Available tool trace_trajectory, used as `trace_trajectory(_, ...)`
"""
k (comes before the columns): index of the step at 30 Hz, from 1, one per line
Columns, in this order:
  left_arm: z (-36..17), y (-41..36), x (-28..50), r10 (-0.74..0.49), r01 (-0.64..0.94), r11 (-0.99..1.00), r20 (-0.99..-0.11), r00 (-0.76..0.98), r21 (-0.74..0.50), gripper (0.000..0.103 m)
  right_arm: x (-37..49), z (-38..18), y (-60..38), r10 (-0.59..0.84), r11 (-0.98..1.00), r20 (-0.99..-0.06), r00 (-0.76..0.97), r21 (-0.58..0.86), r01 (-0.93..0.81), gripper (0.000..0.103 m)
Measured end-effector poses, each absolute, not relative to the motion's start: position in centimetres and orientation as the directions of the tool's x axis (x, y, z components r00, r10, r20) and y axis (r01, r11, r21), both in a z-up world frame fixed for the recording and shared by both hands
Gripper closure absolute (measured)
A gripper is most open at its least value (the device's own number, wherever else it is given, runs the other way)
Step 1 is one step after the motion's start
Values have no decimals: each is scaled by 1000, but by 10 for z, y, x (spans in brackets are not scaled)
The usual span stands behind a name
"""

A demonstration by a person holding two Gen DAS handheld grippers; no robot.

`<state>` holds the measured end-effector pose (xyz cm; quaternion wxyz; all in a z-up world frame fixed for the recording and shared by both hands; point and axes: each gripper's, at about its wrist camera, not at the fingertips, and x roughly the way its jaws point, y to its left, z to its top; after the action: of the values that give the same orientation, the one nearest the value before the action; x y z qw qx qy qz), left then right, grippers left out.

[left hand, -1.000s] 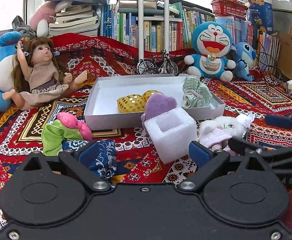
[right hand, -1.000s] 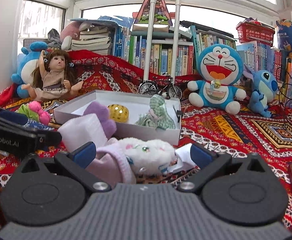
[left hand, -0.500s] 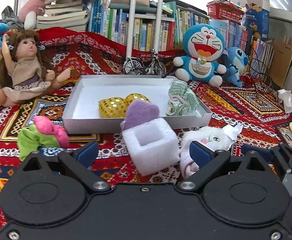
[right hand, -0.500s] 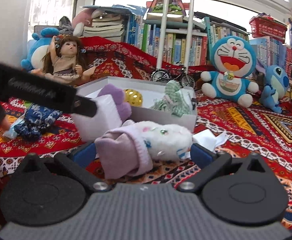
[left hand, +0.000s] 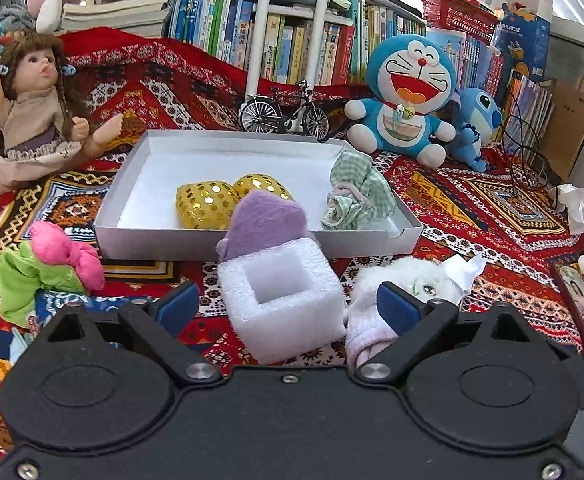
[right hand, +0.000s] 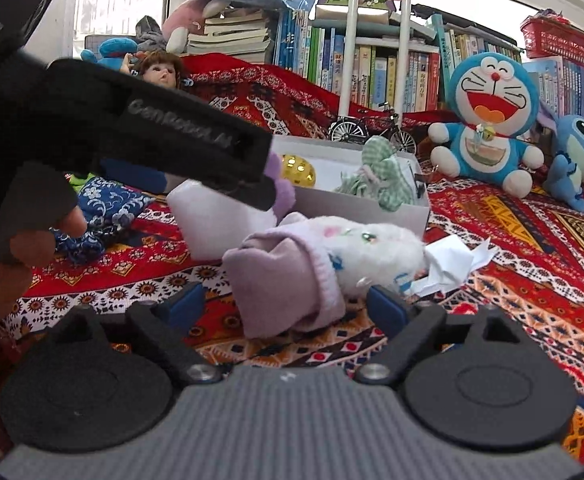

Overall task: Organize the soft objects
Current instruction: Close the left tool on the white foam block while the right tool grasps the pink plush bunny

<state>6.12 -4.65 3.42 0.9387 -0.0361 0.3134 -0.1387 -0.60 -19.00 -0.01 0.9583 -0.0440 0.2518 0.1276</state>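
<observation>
Left wrist view: left hand-held gripper (left hand: 288, 306) stands wide, jaws just been closing a little. White foam block (left hand: 282, 296) sits between the blue pads (left hand: 180, 305), lower centre of frame; pads not pressing it, nothing held. Purple plush (left hand: 268, 222) leans against the block's far side, up against the box's near wall.

White box (left hand: 220, 236) at centre, on the red patterned cloth (left hand: 471, 216). Inside: 2 gold sequin balls (left hand: 208, 204) touching each other at the near wall, green checked cloth (left hand: 355, 192) in the right end.

White plush (left hand: 419, 280) lies right of the block, lower right of centre, partly hidden behind the right pad. Pink-and-green toy (left hand: 48, 260) at left edge, outside the box. Doll (left hand: 28, 108) upper left; blue cat plush (left hand: 407, 96) upper right, beside a smaller blue plush (left hand: 475, 120). Toy bicycle (left hand: 284, 114) behind the box. Books (left hand: 276, 40) along the top.

Right wrist view: right hand-held gripper (right hand: 288, 306) also wide, jaws just been closing somewhat. White plush (right hand: 331, 256), lilac-clothed end nearest the camera, lies between the pads at centre; pads clear of it, no grip. Crumpled paper (right hand: 451, 260) touches its right end. Left hand-held gripper (right hand: 172, 148) crosses the upper left of frame, fingers of a hand (right hand: 20, 248) at left edge. Blue floral cloth (right hand: 104, 212) on the cloth below it.
</observation>
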Motion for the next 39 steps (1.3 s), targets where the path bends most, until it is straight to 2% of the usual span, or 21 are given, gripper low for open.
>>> trace_trajectory(7,32,-46,67,-288,225,958,-594,751,-179,32,-4,-3,-190,228,962,-506,832,-12,-271,19)
trace_trajectory(12,30,-45,67,-278,211,960,-600,750,-182,41,-3,-4,-190,218,966,-509,833,-10,-259,26)
trace_trajectory(21,32,-42,66,-277,209,961,-595,754,-182,42,-1,-4,-192,208,971,-516,831,4,-241,39)
trace_trajectory(39,40,-42,55,-277,226,961,-571,772,-161,43,-2,1,-195,211,974,-519,828,45,-220,51)
